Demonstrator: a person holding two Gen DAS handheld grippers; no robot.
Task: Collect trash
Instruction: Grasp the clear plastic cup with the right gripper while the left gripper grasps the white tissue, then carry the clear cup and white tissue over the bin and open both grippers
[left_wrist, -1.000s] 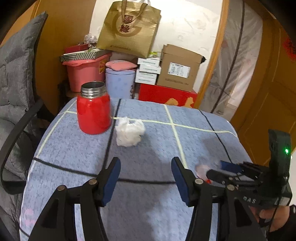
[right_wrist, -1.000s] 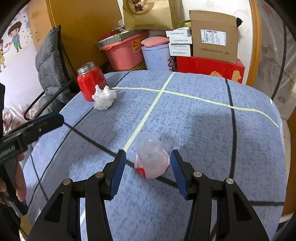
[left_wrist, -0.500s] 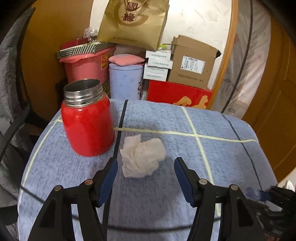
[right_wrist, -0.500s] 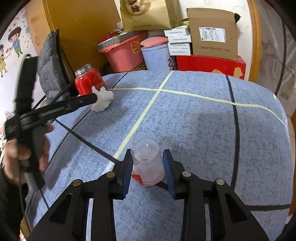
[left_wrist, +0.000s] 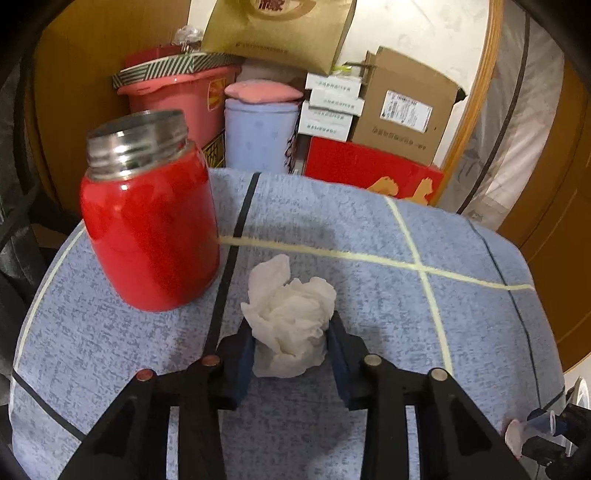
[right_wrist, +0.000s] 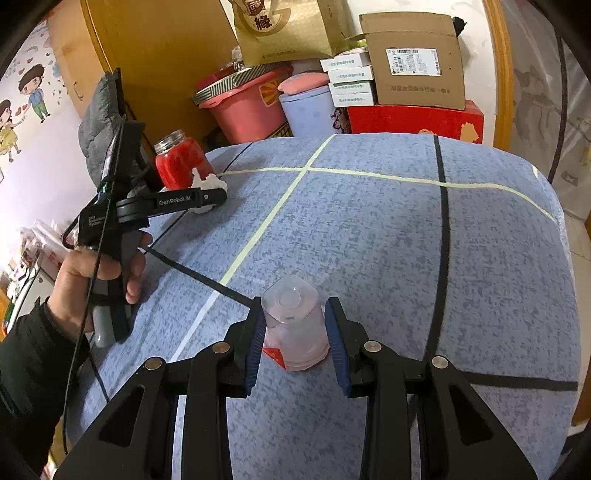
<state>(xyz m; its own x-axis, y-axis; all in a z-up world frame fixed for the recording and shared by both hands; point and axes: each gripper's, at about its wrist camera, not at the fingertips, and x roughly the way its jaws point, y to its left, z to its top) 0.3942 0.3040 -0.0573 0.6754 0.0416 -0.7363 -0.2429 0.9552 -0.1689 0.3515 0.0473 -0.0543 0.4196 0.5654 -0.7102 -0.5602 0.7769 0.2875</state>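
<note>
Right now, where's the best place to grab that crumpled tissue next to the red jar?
Grip the crumpled tissue across its bulky middle, coming from the near side, away from the red jar. The left gripper has just been closing and already brackets it there, pads against both flanks.

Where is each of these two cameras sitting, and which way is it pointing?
Left wrist view: on the left hand-held gripper, looking forward and down along its fingers, which have just been closing around a crumpled tissue beside a red jar.
Right wrist view: on the right hand-held gripper, angled down at a clear plastic cup clamped between its fingers; the person's left hand shows.
Shared: blue tablecloth, jar, tissue, stacked boxes behind.
</note>
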